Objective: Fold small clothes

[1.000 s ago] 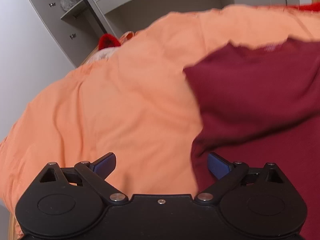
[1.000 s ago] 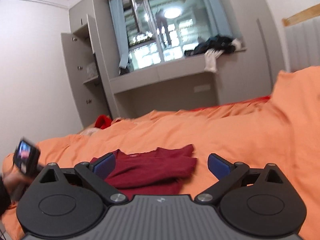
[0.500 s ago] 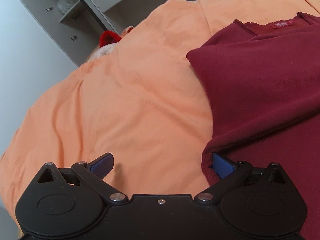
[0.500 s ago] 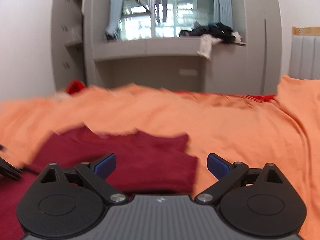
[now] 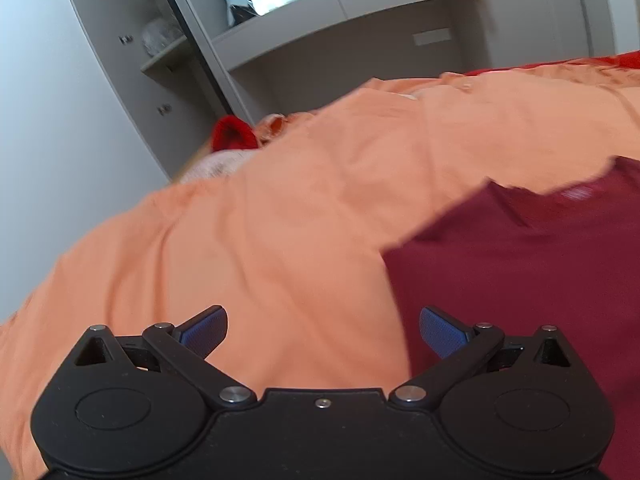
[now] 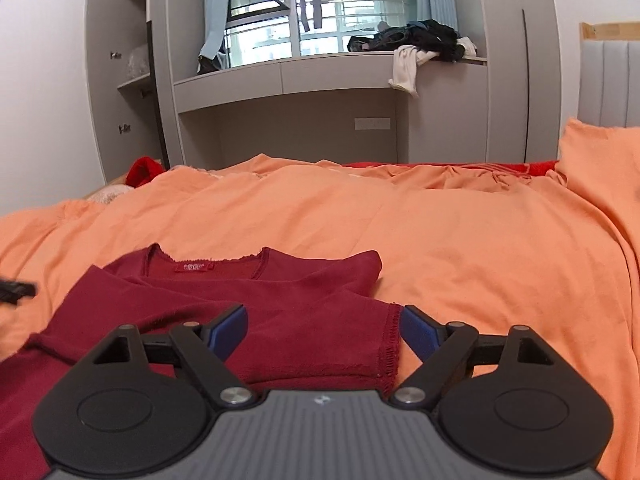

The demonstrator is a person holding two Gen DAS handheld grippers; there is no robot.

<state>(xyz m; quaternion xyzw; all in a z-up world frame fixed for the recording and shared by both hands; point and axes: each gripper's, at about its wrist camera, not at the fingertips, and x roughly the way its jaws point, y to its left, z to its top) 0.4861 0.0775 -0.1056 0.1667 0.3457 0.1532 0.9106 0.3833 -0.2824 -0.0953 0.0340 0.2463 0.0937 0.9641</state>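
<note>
A dark red long-sleeved top point(image 6: 256, 300) lies on the orange bedspread point(image 6: 460, 240), its sleeves folded across its body and its neck label facing the far side. My right gripper point(image 6: 322, 330) is open just above the folded sleeve's cuff, with blue pads on either side of it. In the left wrist view the top point(image 5: 532, 264) fills the right side. My left gripper point(image 5: 322, 330) is open over the top's left edge, holding nothing. A dark sliver of the left gripper shows at the left edge of the right wrist view point(image 6: 14, 290).
A red item point(image 6: 144, 170) and a pale cloth lie at the bed's far left corner. Beyond the bed stand grey cupboards with an open shelf point(image 5: 160, 52) and a window ledge holding a pile of dark clothes point(image 6: 416, 40). A padded headboard point(image 6: 608, 80) stands at the right.
My left gripper has lifted off the top's left edge and tilted up. My right gripper has moved left and closer, to the sleeve cuff. Both stayed open.
</note>
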